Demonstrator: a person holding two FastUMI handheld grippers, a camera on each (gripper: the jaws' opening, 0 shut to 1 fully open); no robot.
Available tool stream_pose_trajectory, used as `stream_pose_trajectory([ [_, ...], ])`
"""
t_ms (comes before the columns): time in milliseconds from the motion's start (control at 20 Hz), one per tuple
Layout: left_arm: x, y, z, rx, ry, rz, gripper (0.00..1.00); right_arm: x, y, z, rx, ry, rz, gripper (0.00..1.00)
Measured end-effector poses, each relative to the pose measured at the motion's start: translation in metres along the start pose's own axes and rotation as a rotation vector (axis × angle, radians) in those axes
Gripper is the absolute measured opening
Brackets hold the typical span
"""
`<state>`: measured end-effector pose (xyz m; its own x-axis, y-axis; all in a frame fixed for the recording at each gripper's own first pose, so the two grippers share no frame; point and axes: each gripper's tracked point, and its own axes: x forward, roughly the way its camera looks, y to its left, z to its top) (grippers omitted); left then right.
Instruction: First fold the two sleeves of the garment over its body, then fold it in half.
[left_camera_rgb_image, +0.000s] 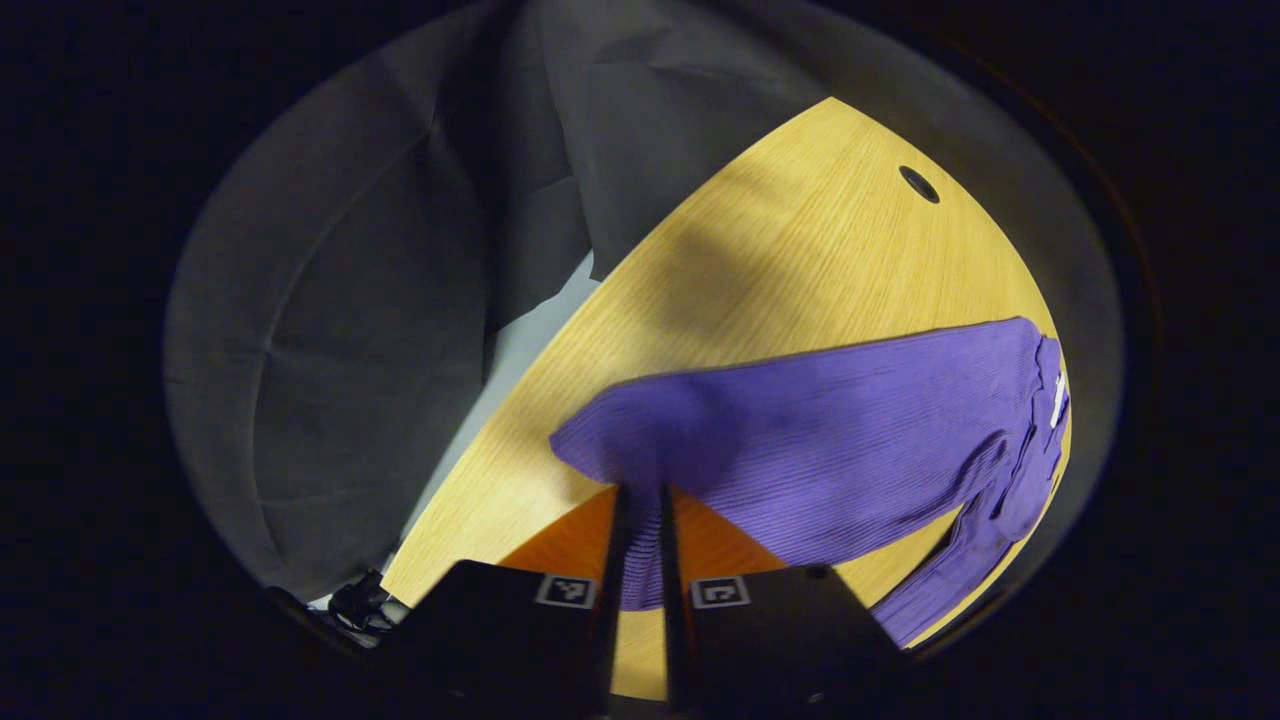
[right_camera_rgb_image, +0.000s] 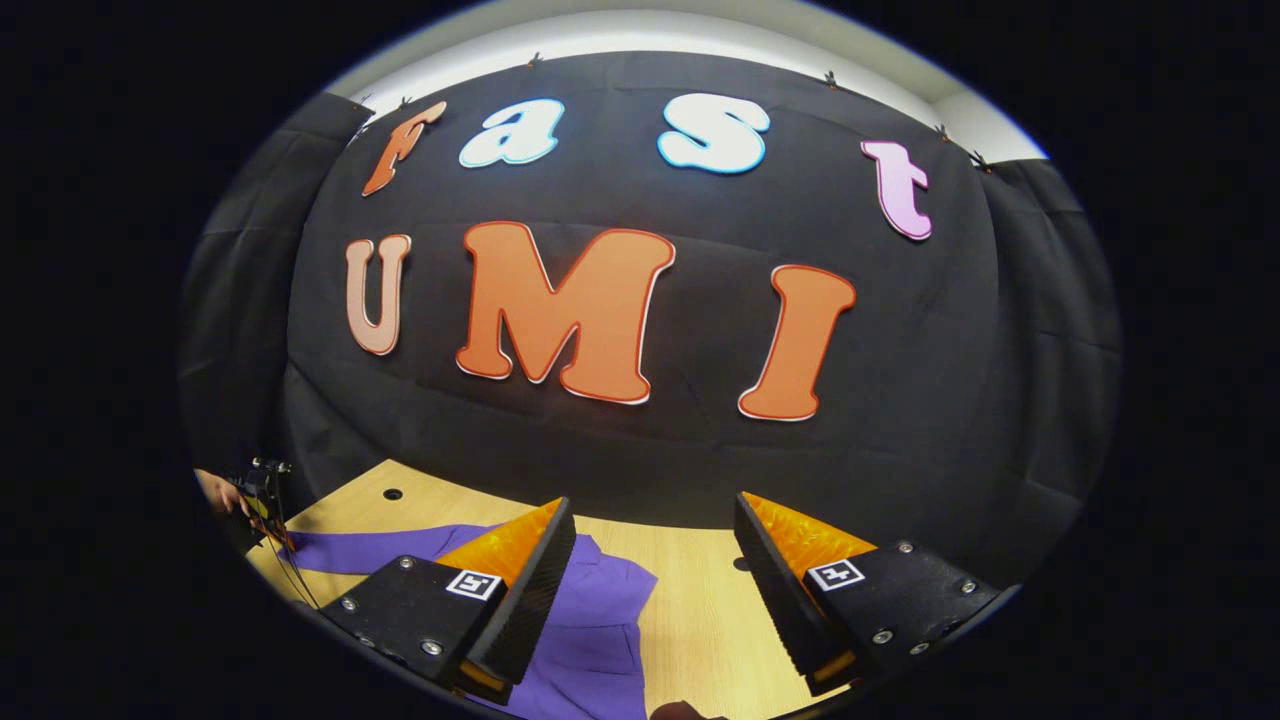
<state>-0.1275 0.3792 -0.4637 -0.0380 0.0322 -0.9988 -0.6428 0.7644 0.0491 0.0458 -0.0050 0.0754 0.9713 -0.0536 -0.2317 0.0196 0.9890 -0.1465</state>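
The left gripper (left_camera_rgb_image: 640, 490) has its fingers pinched on the hem edge of the purple garment (left_camera_rgb_image: 840, 440), which lies spread across the wooden table (left_camera_rgb_image: 800, 250). The right gripper (right_camera_rgb_image: 655, 530) hangs above it, fingers wide apart. A sleeve (left_camera_rgb_image: 960, 550) is cut off at the edge of the left gripper view.

The garment (left_camera_rgb_image: 850, 430) is lying on the table (left_camera_rgb_image: 800, 250), stretching from lower centre to right of the left gripper view, its near edge sitting between the left gripper (left_camera_rgb_image: 640, 500) fingers.
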Motion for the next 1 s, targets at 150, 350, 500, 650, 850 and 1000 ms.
stream_pose_trajectory([
  [150,-0.019,-0.013,0.002,0.025,-0.053,-0.021,0.10,0.004,-0.022,-0.005,0.004,-0.001,-0.018,0.95],
  [350,-0.061,-0.036,0.010,0.101,-0.135,-0.040,0.07,0.010,-0.034,-0.002,0.022,-0.022,-0.008,0.95],
  [500,-0.097,-0.060,0.015,0.184,-0.211,-0.058,0.07,0.017,-0.039,0.005,0.027,-0.053,0.001,0.95],
  [650,-0.137,-0.084,0.019,0.273,-0.282,-0.083,0.07,0.022,-0.044,0.010,0.018,-0.080,0.014,0.95],
  [850,-0.195,-0.125,0.021,0.400,-0.364,-0.119,0.07,0.029,-0.047,0.010,0.017,-0.097,0.031,0.95],
  [1000,-0.234,-0.162,0.018,0.463,-0.388,-0.178,0.07,0.035,-0.050,0.005,0.027,-0.093,0.052,0.95],
])
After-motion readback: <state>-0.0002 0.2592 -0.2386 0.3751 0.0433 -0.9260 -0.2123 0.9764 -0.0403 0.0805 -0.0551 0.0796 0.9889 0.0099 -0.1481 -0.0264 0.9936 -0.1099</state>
